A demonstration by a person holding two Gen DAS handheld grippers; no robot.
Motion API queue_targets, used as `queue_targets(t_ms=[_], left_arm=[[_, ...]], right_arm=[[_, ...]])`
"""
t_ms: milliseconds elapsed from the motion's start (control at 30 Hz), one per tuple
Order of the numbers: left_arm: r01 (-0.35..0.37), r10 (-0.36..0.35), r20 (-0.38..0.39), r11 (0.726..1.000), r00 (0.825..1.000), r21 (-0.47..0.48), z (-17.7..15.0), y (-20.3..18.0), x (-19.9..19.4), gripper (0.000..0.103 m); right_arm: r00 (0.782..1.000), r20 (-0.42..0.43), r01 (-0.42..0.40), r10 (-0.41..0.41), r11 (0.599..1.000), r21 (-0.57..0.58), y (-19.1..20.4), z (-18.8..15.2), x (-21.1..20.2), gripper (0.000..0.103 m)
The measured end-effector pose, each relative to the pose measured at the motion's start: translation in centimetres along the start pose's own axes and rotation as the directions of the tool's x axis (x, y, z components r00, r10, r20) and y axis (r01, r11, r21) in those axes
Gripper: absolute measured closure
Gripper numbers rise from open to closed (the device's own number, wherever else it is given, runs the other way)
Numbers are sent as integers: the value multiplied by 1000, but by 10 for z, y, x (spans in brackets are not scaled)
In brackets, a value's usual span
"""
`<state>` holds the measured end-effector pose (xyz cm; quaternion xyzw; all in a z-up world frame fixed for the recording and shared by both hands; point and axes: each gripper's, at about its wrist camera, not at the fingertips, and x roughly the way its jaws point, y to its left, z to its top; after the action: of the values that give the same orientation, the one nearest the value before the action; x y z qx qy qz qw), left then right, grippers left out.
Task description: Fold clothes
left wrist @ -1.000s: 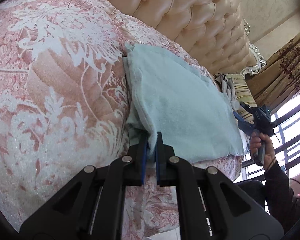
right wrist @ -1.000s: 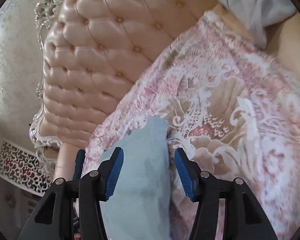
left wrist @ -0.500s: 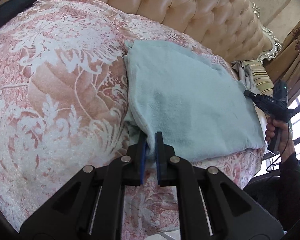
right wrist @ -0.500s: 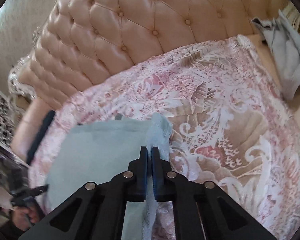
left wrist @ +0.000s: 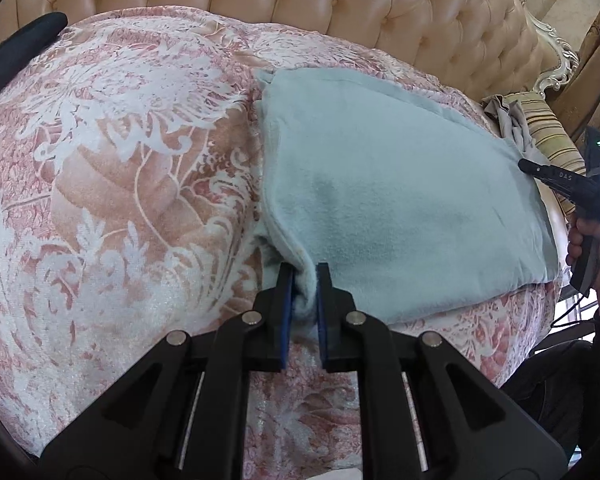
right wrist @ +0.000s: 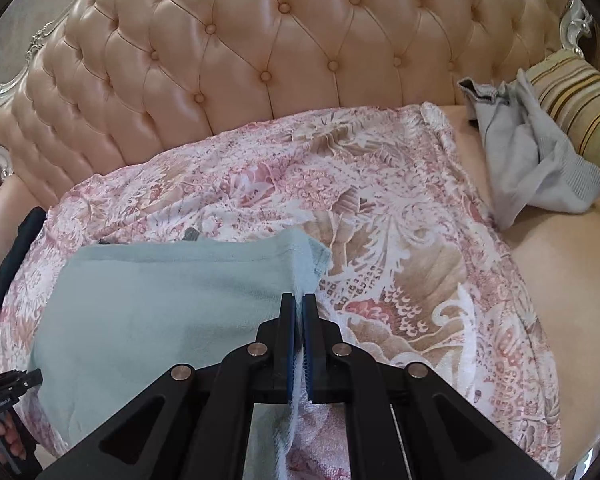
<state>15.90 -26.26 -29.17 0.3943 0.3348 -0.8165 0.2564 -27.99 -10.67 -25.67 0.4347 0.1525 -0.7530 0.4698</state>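
Now both tools gripped the cloth. Left tool (left wrist: 302,292) stayed clenched on the near left corner of the pale blue cloth (left wrist: 400,200), which lay flat, apparently doubled, on the patterned bedspread (left wrist: 120,200). Right tool (right wrist: 299,320), gaping a second earlier, had shut on the cloth's right edge. Judgement: with both ends pinched, a lift for another fold looked ready. A grey garment (right wrist: 532,152) lay well apart.

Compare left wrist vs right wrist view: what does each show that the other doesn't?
Left wrist only: the left gripper shut on the towel's near corner, and a curtain far right.
Right wrist only: the right gripper shut on the towel's edge, and the bare beige seat.
Both: the light blue towel on the pink floral cover, tufted backrest, grey garment, striped cushion.
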Motion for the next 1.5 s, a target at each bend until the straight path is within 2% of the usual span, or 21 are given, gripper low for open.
queue_targets(t_ms=[467, 733, 867, 967, 1067, 1167, 1200, 1233, 1300, 1367, 1467, 1500], left_arm=[[2, -2, 1, 1000, 1000, -11, 0, -1, 0, 89], [2, -2, 1, 1000, 1000, -12, 1, -1, 0, 89], [4, -4, -1, 1000, 1000, -21, 1, 0, 1, 89], [13, -13, -2, 999, 1000, -40, 1, 2, 0, 89], [29, -28, 8, 997, 1000, -72, 2, 7, -5, 89], [51, -49, 24, 992, 999, -111, 2, 14, -12, 79], [69, -65, 39, 988, 997, -138, 2, 20, -16, 72], [88, -80, 55, 983, 995, -164, 2, 25, -21, 60], [126, -110, 87, 969, 990, -214, 2, 37, -30, 51], [182, -156, 117, 947, 981, -264, 1, 48, -37, 49], [341, -323, 111, 870, 940, -356, -3, 60, -30, 49], [364, -352, 102, 851, 930, -379, -5, 61, -27, 49]], right_arm=[[996, 44, 83, -80, 994, -70, 19, 1, -12, 100], [994, 70, 87, -83, 994, -68, 19, 3, -21, 100], [996, 28, 87, -86, 995, -44, 11, -1, -7, 100], [997, -60, 57, -57, 998, -1, -1, -9, 20, 100], [998, -53, 40, -39, 999, 14, -5, -12, 20, 100], [999, -48, 24, -21, 999, 45, -10, -12, 17, 98], [999, -44, 15, -12, 998, 54, -12, -12, 15, 91], [999, -30, 31, -30, 998, 51, -14, -10, 10, 89], [998, -2, 67, -67, 997, 45, -17, -8, -2, 76], [999, 14, 34, -36, 996, 84, -18, -15, -18, 72], [999, 38, -18, 13, 989, 144, -20, -25, -43, 66], [998, 47, -36, 28, 986, 163, -21, -29, -51, 62]])
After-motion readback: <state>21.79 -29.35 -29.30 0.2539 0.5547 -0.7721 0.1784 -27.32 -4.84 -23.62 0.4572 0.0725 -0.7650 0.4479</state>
